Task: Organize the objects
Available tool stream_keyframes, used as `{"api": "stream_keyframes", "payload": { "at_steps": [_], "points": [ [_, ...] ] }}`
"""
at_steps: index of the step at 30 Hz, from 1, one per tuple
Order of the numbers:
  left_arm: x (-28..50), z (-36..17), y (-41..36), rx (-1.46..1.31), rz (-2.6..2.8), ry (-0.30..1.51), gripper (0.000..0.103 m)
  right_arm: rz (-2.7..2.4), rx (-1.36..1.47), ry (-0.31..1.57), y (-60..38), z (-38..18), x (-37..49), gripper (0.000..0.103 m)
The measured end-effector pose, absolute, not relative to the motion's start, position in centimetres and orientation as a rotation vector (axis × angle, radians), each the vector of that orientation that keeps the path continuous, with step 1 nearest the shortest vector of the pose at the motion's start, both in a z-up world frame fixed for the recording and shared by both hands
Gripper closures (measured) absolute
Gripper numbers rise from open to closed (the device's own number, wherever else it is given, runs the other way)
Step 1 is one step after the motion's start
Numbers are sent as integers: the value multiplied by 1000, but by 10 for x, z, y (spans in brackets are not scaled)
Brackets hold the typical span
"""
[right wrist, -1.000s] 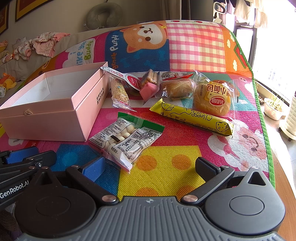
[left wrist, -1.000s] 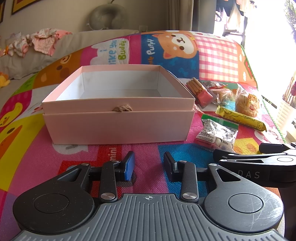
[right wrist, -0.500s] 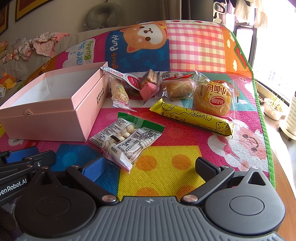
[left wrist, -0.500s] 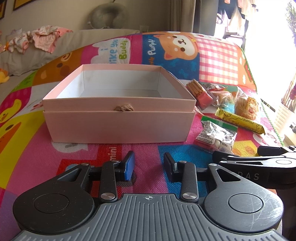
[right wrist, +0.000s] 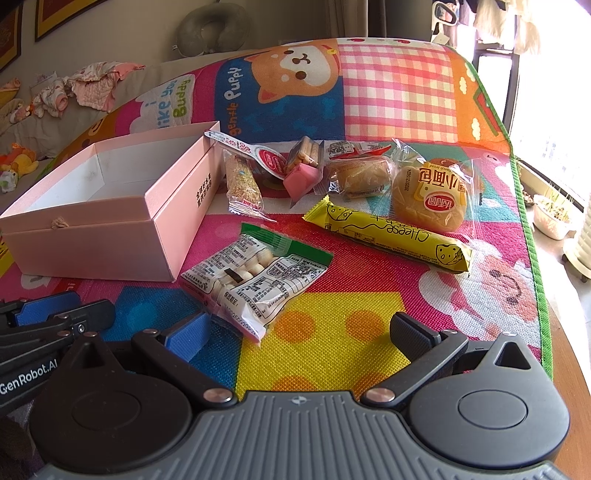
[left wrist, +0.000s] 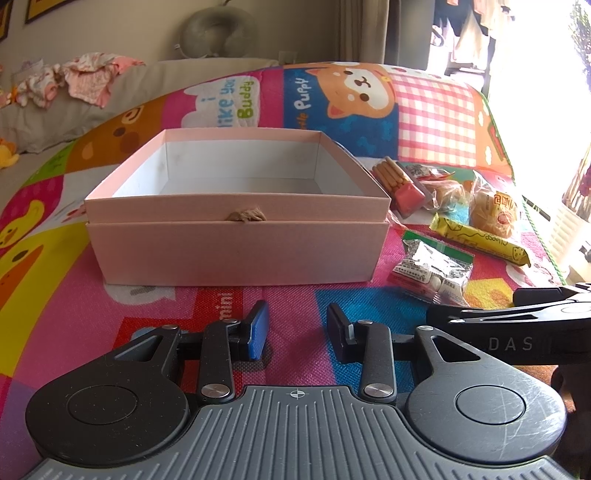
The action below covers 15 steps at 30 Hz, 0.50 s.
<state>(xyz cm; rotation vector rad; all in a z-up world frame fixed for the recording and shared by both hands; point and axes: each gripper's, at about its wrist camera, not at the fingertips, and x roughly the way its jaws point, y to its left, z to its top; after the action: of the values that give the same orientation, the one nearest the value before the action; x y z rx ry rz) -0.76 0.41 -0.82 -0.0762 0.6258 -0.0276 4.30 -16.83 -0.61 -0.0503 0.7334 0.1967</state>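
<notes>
An empty pink box [left wrist: 236, 251] [right wrist: 110, 206] sits on a colourful play mat. To its right lie snack packs: a clear bag of white candies with a green top [right wrist: 255, 273] [left wrist: 432, 269], a yellow cheese stick [right wrist: 391, 232] [left wrist: 480, 240], a round bun in clear wrap [right wrist: 432, 195], a smaller bun [right wrist: 358, 173], a cereal bar [right wrist: 242, 184] and a pink biscuit-stick pack [right wrist: 303, 170] [left wrist: 399, 184]. My left gripper [left wrist: 297, 326] hovers open in front of the box with nothing between its fingers. Wide open, my right gripper [right wrist: 295, 328] stands just short of the candy bag.
The mat [right wrist: 332, 332] ends at a green border on the right, beyond it a wooden edge and floor with a small plant pot [right wrist: 554, 218]. A grey sofa with clothes [left wrist: 85, 77] and a neck pillow [left wrist: 218, 33] lies behind.
The left wrist view has drifted slightly, so the box sits a touch lower and more centred. The right view and both grippers' openings look unchanged.
</notes>
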Motion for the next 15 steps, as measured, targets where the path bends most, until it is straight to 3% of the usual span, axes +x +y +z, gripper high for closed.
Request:
{"api": "stream_keyframes", "payload": {
  "at_steps": [8,15],
  "points": [
    [-7,16,32,-67,-140,735,65,210,-89,883,-167,3,48,0],
    [21,94,97,-51,-38,552,63,368,-113,1020,-174,16,62,0]
  ]
}}
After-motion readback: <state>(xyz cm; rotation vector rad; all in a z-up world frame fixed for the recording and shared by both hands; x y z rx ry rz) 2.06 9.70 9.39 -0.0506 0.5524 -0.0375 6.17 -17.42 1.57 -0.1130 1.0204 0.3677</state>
